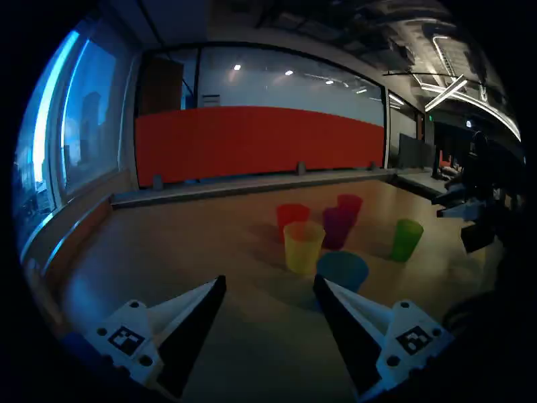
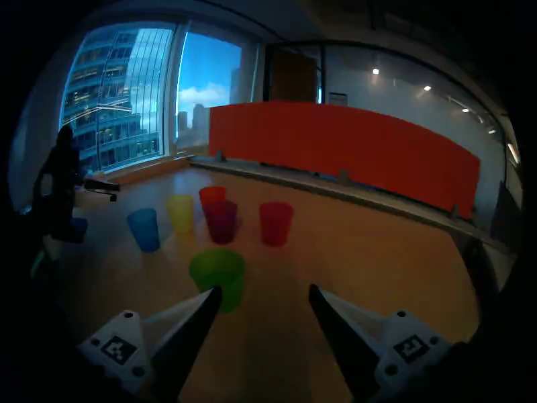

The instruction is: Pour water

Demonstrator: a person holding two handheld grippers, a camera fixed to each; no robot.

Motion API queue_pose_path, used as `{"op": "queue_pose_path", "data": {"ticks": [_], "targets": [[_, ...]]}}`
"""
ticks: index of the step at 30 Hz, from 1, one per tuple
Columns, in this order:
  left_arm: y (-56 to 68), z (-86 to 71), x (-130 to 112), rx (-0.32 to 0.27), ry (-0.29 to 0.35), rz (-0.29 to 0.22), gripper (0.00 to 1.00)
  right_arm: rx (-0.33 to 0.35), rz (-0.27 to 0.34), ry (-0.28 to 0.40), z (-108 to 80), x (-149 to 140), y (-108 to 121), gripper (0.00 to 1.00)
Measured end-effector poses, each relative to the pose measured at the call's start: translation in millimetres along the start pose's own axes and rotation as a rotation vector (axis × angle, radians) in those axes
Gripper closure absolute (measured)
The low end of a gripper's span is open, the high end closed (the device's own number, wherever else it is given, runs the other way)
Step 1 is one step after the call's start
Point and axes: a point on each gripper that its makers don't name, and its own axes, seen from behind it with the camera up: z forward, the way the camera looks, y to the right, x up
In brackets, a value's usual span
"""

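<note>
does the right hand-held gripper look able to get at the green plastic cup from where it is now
Probably yes. The translucent green plastic cup stands just ahead of the open right hand-held gripper, slightly off toward one finger, with bare wooden table between them; the purple plastic cup stands farther back.

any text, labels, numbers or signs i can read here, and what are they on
No text is readable.
White sign on the glass wall: too small and blurred to read.
Square markers on the left gripper and right gripper: black-and-white patterns, no letters.
Yellow cup and the other cups: no print visible.
</note>
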Motion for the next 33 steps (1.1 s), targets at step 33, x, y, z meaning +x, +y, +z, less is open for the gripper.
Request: {"op": "queue_pose_path", "data": {"ticks": [33], "targets": [[-63.1, -17.3, 67.0, 0.307, 0.308, -0.094, 0.03, -0.382, 0.112, 0.362, -26.1, 73.4, 77.7, 0.0]]}}
